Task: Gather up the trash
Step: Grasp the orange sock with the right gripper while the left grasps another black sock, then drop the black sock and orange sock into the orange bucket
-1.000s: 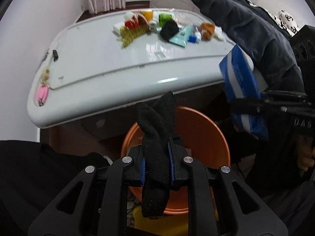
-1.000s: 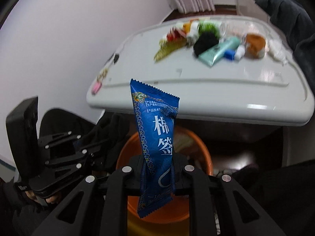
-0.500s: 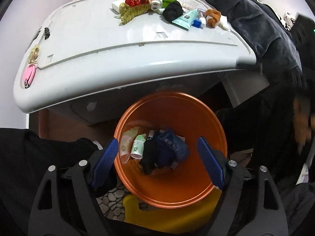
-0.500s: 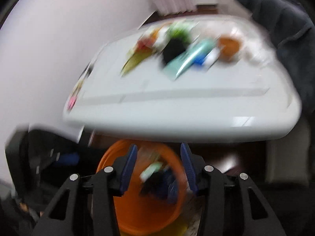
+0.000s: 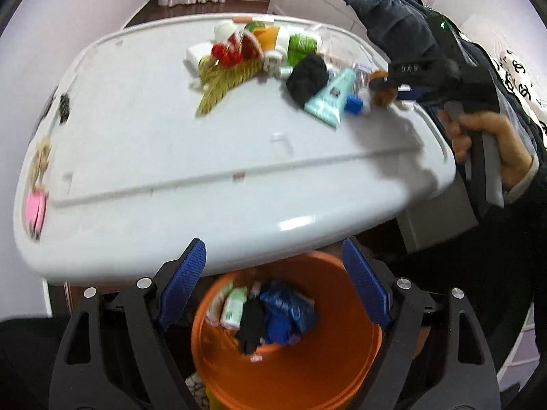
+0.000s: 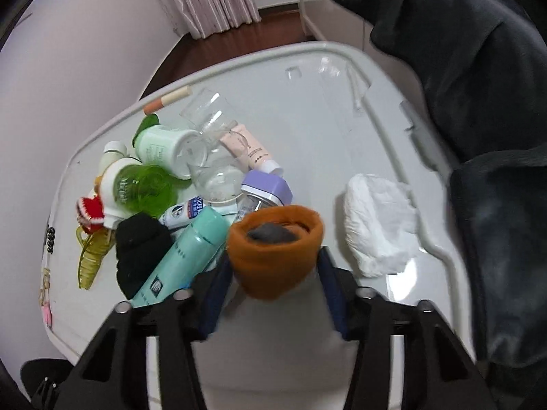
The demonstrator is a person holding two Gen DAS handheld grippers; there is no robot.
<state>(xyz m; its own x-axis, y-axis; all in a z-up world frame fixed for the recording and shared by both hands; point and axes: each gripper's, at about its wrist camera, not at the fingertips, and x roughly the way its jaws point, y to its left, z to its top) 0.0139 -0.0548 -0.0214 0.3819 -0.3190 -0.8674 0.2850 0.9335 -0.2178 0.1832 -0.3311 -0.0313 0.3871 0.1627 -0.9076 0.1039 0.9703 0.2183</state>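
Note:
My left gripper (image 5: 273,249) stands open and holds nothing, above the orange bin (image 5: 307,376) under the white table's (image 5: 171,157) edge. A black sock (image 5: 251,321) and a blue packet (image 5: 287,311) lie in the bin among small bottles. My right gripper (image 6: 273,258) is down on the table with an orange rolled sock (image 6: 270,273) between its jaws. The jaws are closing, with the pads just at the sock's sides. The left wrist view shows that gripper (image 5: 386,85) at the table's far right, held by a hand (image 5: 489,136).
Left of the orange sock lies a pile: a teal tube (image 6: 184,256), a black sock (image 6: 140,249), a green bottle (image 6: 143,188), clear cups and small bottles. A crumpled white tissue (image 6: 376,222) lies to the right. Dark clothing (image 6: 478,102) hangs past the table's right edge.
My left gripper opened and the black sock fell into the bin. My right gripper let the blue packet drop into the bin, then swung over the table to the orange sock.

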